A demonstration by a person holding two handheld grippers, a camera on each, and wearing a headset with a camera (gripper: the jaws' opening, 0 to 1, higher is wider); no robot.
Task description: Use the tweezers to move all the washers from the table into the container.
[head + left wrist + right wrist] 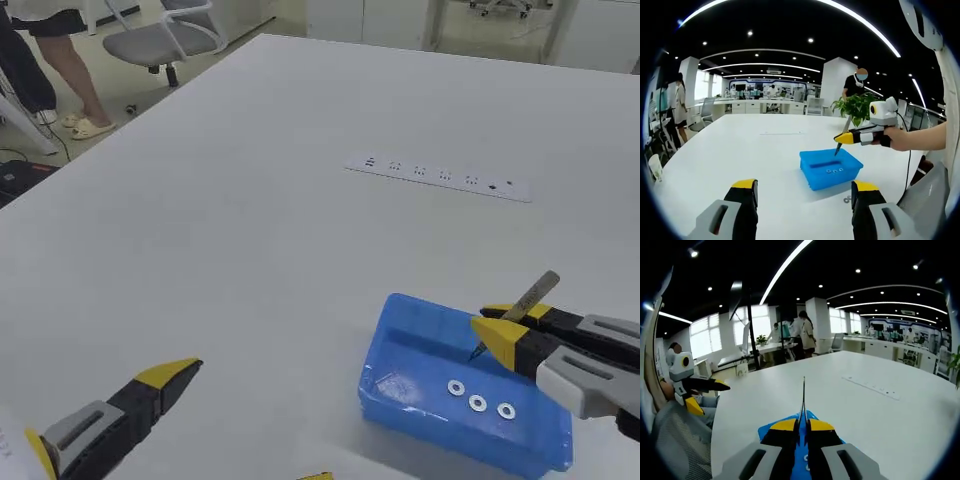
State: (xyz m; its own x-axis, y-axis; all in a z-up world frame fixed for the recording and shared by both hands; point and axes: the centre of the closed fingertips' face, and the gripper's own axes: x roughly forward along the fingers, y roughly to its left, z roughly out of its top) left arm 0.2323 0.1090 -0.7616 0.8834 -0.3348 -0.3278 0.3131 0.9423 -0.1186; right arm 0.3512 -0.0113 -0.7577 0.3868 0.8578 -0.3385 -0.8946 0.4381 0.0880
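3 washers (pixel 478 402) lie in the container (pixel 400 335) under tweezers (pixel 531 296) the right gripper (pixel 487 322) clamps; left gripper (pixel 257 420) gapes empty.

L tool (pixel 805 188) jaws wide apart; R tool (pixel 802 426) jaws tight.

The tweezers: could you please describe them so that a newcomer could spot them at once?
On the white table, find the blue container at the near right. Over it the right gripper is shut on the tweezers: a slim metal strip slanting up behind the yellow jaws, dark tips pointing down into the container. The three washers beneath are flat rings.
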